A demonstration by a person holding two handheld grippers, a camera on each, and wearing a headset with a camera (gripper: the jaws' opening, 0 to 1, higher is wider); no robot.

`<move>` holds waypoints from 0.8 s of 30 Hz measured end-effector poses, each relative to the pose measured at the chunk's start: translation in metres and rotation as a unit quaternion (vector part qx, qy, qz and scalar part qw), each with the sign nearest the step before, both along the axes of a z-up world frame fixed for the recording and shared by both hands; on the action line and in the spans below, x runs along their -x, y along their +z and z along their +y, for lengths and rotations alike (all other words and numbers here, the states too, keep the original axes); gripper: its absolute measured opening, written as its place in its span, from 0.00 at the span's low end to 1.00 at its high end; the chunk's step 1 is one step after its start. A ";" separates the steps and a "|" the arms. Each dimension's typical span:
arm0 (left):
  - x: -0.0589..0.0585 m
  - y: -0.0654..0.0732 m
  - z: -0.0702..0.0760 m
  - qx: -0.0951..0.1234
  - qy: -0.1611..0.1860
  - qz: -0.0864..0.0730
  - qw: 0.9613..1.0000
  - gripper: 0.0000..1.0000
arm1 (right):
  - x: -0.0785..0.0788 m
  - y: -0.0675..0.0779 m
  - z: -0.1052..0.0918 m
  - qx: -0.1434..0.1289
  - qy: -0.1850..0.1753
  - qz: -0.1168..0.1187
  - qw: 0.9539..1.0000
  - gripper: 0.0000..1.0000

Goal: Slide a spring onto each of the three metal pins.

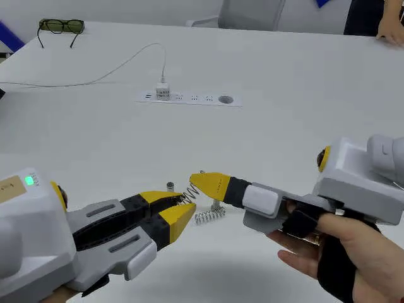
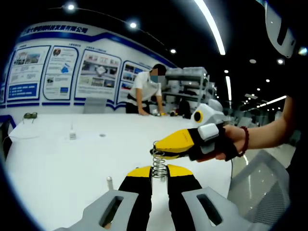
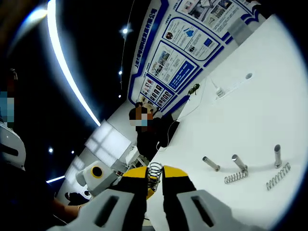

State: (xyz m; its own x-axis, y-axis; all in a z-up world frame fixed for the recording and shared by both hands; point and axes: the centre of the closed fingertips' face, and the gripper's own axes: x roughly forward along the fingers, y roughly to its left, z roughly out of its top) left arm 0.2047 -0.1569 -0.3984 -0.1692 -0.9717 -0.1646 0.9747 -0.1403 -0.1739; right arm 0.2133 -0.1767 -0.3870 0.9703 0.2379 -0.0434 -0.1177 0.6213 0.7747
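**One spring gripped by two tools**

The left tool (image 2: 159, 172) is closed narrow on one end of a spring (image 2: 159, 161). The right tool (image 3: 154, 172) pinches the other end, and together they hold it in the air over the white table (image 1: 284, 113). Beneath, three metal pins (image 3: 238, 162) stand upright, with two loose springs (image 3: 278, 176) lying beside them.

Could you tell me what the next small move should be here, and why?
Probably open the left gripper and let go. Both grippers hold the same spring: the right gripper pinches its upper end, the left its lower end. All three pins stand bare, so freeing the lower end would let the right gripper lower it over one.
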 end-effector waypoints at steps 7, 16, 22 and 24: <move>-0.001 -0.005 -0.002 -0.020 -0.001 -0.034 0.999 0.11 | -0.002 -0.001 0.003 0.023 0.004 0.002 1.000 0.11; -0.005 -0.014 0.001 -0.046 0.002 -0.060 0.997 0.16 | -0.004 -0.004 -0.001 0.065 0.003 0.009 0.998 0.11; -0.011 -0.026 0.006 -0.072 0.012 -0.076 0.994 0.25 | -0.007 -0.003 -0.007 0.095 -0.002 0.004 0.995 0.11; -0.013 -0.029 0.007 -0.078 0.016 -0.077 0.994 0.30 | -0.010 -0.002 -0.009 0.115 -0.003 0.003 0.993 0.11</move>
State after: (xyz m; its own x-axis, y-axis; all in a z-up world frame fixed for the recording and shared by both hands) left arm 0.2176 -0.1498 -0.4274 -0.0989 -0.9373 -0.3343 0.9951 -0.0910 -0.0392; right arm 0.2233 -0.1854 -0.3888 0.9713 0.2147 -0.1020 -0.1086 0.7826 0.6130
